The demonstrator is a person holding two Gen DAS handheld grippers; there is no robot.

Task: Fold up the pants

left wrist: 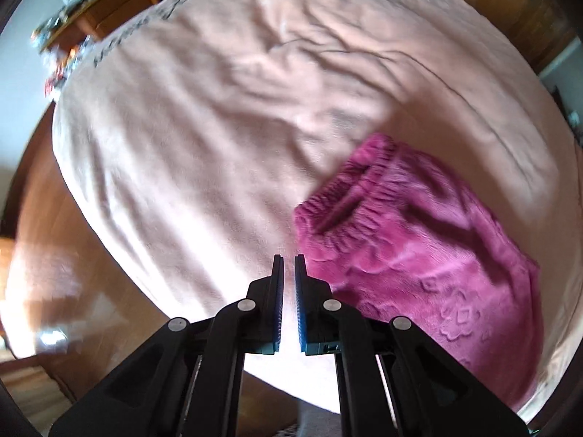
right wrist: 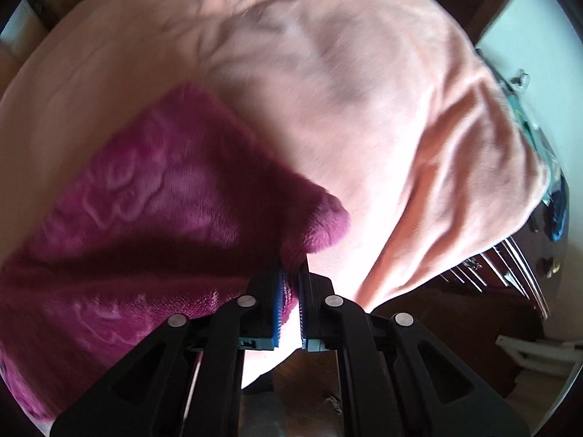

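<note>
Pants [left wrist: 419,255] of magenta fleece are being carried on a bed covered by a peach blanket [left wrist: 218,127], close to the blanket's near edge. In the left wrist view the elastic waistband [left wrist: 349,196] is being shown turned toward the middle of the bed, and the long axis is being run from there slantwise toward the near right edge. The left gripper [left wrist: 288,260] is being held just beside the waistband end, over bare blanket, its fingers closed together with only a narrow slit and no cloth between them. In the right wrist view the right gripper [right wrist: 293,271] is being kept closed on a corner of the pants, the fleece being pinched between its blue pads [right wrist: 277,302].
</note>
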